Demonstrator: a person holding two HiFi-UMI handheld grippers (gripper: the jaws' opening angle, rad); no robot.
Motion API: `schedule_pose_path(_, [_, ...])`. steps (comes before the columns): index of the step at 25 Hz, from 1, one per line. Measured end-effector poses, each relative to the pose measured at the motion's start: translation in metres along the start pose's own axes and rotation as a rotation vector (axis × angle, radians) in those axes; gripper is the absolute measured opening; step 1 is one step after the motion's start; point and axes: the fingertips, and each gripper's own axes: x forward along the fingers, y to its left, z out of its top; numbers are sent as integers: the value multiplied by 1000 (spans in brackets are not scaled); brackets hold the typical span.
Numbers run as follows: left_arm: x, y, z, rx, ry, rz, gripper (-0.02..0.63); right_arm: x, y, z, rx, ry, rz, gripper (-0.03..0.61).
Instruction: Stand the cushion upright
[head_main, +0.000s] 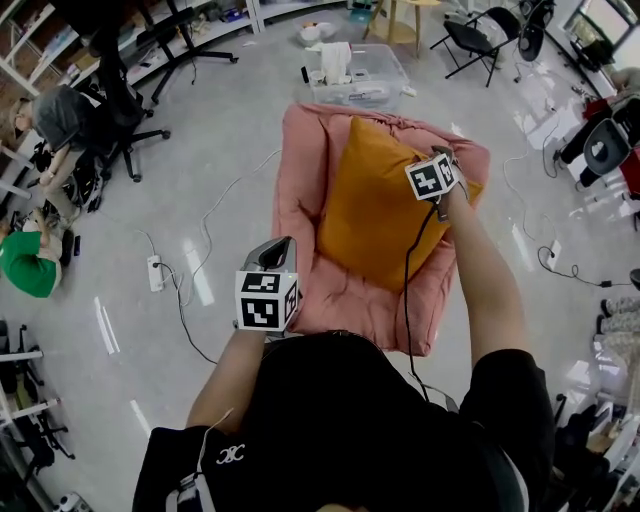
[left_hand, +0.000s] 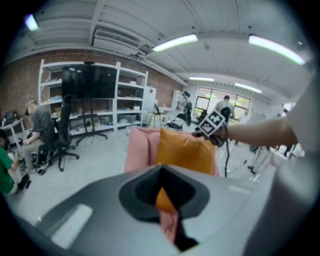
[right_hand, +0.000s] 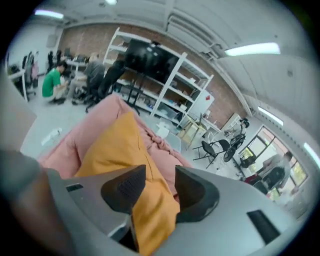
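Currently on record: one orange cushion (head_main: 375, 205), centre of the head view, leaning tilted against the raised back of a pink seat pad (head_main: 300, 170) that lies on the grey floor (head_main: 200, 130). It is propped but not yet fully upright.

Right gripper (right_hand: 160, 170): at the cushion's upper right corner, fingers (right_hand: 125, 187) apart, the orange corner lying between them and not pinched. It is probably placed there because the top corner gives the most leverage for tipping the cushion up.

Left gripper (head_main: 280, 243): lower left of the head view, just beside the pad's near edge, fingers together, nothing clamped. It is judged to be held in reserve to steady the lower edge.

Risk: the soft filling may slump when unsupported.
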Motion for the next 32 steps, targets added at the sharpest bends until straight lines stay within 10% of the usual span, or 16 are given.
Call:
schedule_pose_path(3, [4,-3,6,14,-11,-21,0,-43,5,18,224,-174,15,3])
schedule_pose_path(13, [25,-43,28,65,-67,-119,0,-166,37,6,713,-418,-39,-2])
schedule_pose_path(32, [22,-125,35,164,-114,-279,0,-285,109,-34,683,-451,-99,-2])
